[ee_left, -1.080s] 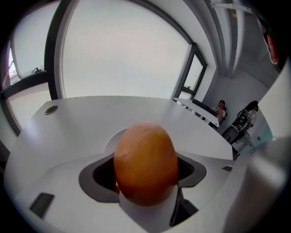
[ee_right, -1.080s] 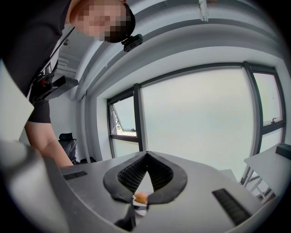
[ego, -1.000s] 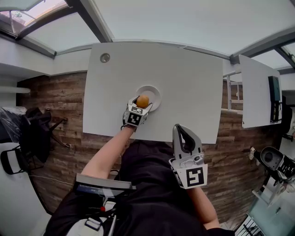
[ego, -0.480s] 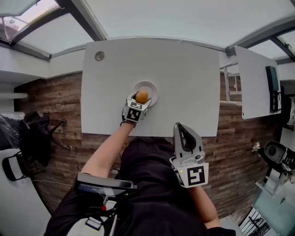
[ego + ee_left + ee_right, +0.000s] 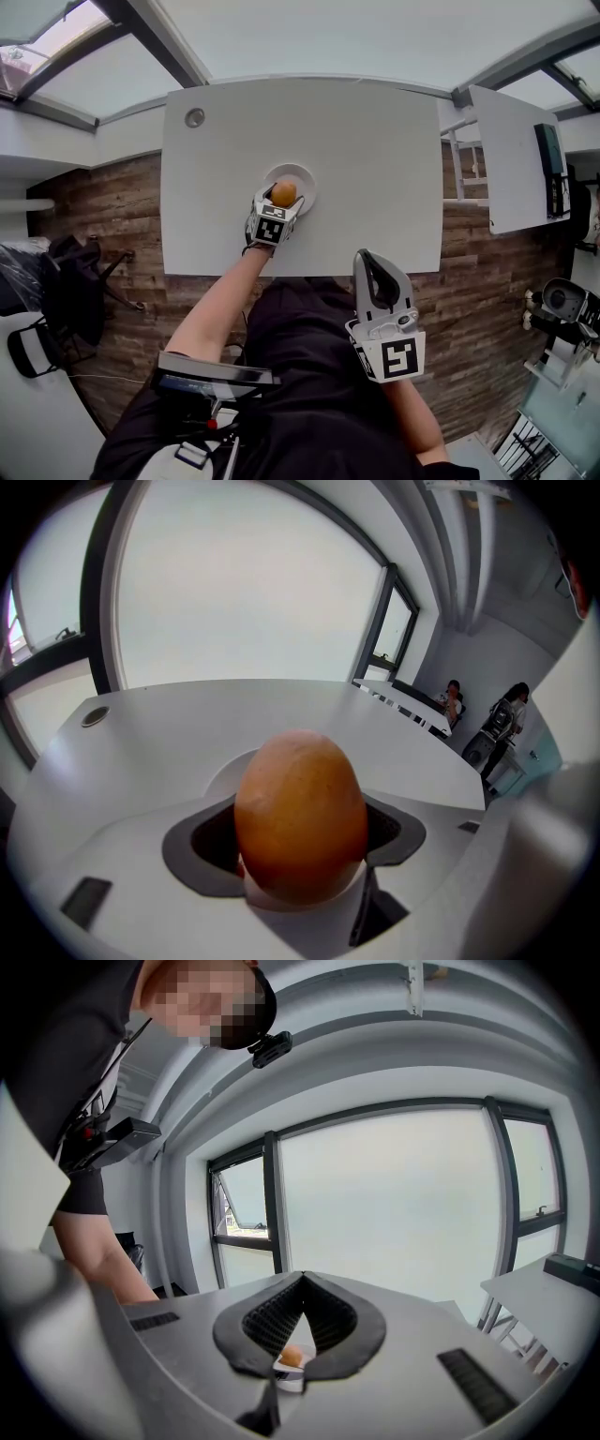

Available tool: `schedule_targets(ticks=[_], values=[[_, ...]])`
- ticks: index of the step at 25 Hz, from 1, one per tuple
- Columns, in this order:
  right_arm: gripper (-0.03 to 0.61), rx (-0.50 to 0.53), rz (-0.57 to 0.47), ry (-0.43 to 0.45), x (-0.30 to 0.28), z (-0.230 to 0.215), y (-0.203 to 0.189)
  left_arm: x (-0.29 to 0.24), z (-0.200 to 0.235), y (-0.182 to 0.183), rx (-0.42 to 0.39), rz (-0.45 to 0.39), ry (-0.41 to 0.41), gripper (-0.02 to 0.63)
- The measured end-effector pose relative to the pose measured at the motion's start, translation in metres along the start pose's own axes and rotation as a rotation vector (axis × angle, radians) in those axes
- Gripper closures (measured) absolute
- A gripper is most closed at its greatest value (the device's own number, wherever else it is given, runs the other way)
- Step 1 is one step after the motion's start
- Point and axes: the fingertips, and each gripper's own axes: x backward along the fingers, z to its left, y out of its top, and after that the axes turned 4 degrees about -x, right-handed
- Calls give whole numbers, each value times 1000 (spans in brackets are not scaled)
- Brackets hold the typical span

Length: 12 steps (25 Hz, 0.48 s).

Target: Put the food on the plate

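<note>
Little had changed over the white table (image 5: 375, 169); above the near rim of the plate (image 5: 305, 176) the left gripper (image 5: 281, 201) stayed clamped wide on the orange food (image 5: 283, 192), so only letting go seemed left; the right gripper (image 5: 366, 262) hung closed, empty, well apart.

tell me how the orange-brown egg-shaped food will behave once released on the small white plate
The orange-brown egg-shaped food looks smooth and rounded, so it may roll; the rim of the small white plate might stop it. It keeps its shape in the left gripper, so probably stiff.
</note>
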Motion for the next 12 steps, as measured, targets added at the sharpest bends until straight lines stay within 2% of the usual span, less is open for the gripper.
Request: schedule_targets(ticks=[9, 12], values=[[581, -1, 12, 13, -2, 3, -3, 1, -2, -2, 22, 24, -2, 301], [581, -2, 13, 12, -1, 3, -3, 0, -2, -4, 29, 28, -9, 262]])
